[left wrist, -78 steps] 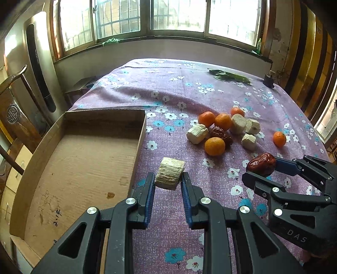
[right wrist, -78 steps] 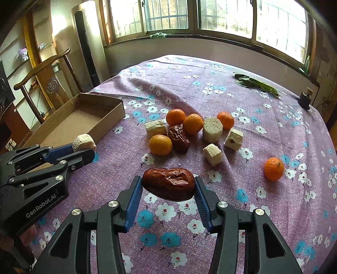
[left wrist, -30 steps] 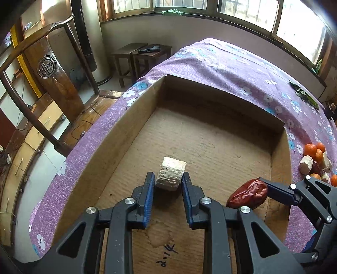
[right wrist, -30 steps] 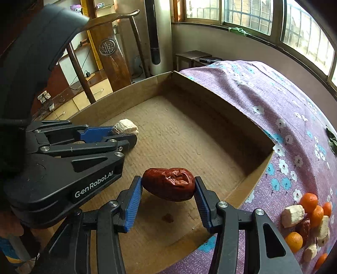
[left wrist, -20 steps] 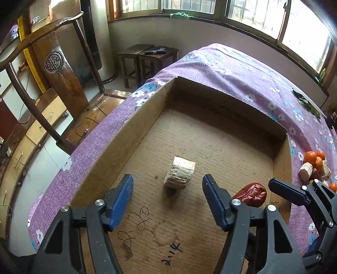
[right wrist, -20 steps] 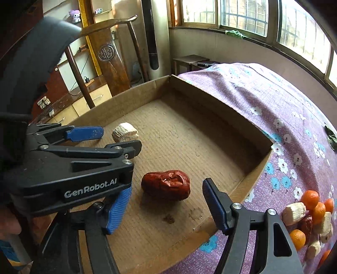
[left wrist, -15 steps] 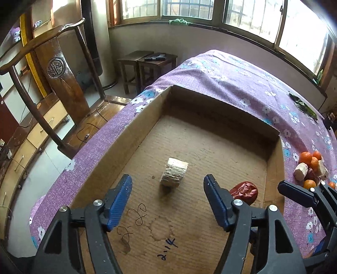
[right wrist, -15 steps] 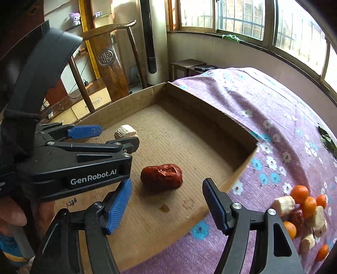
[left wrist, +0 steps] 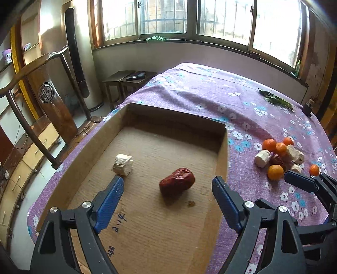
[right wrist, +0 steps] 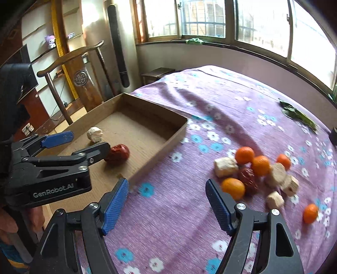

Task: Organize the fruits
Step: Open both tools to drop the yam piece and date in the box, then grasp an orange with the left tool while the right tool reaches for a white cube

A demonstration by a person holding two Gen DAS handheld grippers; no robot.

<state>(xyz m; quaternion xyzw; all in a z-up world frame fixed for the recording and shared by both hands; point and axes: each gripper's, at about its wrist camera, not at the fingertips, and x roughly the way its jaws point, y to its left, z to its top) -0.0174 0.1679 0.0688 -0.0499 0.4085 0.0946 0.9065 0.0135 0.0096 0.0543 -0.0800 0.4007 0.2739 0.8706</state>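
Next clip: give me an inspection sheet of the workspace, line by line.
Surface: purple flowered cloth over the table.
Job's things: cardboard box holds one white chunk and one red date, apart; oranges, white chunks and a date are piled on the cloth.
Clutter: green leaves at the far edge.
Grippers: left claw and right claw opening, nothing between them.
Cables: nothing seen on the table.
Surroundings: wooden chair, windows.

A dark wooden chair point(left wrist: 45, 99) stands beside the purple floral tablecloth point(left wrist: 210, 92), with a low side table point(left wrist: 126, 79) under the windows point(left wrist: 164, 16).
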